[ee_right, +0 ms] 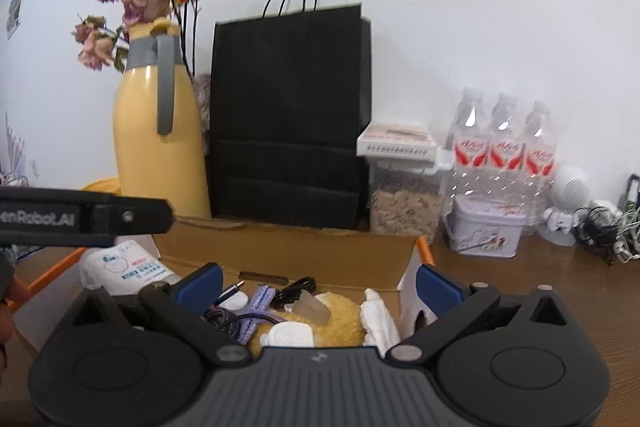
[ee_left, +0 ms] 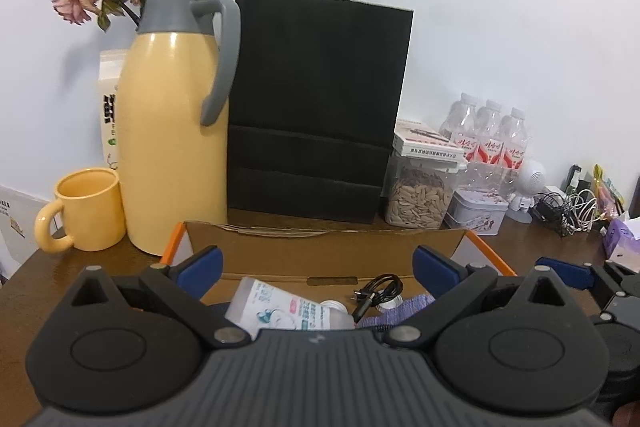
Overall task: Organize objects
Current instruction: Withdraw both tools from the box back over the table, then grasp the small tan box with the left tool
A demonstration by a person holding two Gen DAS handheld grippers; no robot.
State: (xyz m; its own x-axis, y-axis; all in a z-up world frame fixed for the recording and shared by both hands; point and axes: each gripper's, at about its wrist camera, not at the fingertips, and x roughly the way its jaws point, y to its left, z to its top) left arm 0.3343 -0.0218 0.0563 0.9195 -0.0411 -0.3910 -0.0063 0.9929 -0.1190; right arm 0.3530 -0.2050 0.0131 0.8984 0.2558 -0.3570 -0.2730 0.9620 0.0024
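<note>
An open cardboard box with orange edges sits on the brown table right in front of both grippers. It holds a white packet with blue print, a coiled black cable, a purple strap, a yellow sponge, a white cloth and small white pieces. My left gripper is open above the box's near part, nothing between its blue pads. My right gripper is open too, over the box's right half, empty. The left gripper's arm crosses the right wrist view at the left.
Behind the box stand a yellow thermos jug with dried roses, a yellow mug, a black paper bag, a jar of seeds, a tin, three water bottles, and tangled cables at the right.
</note>
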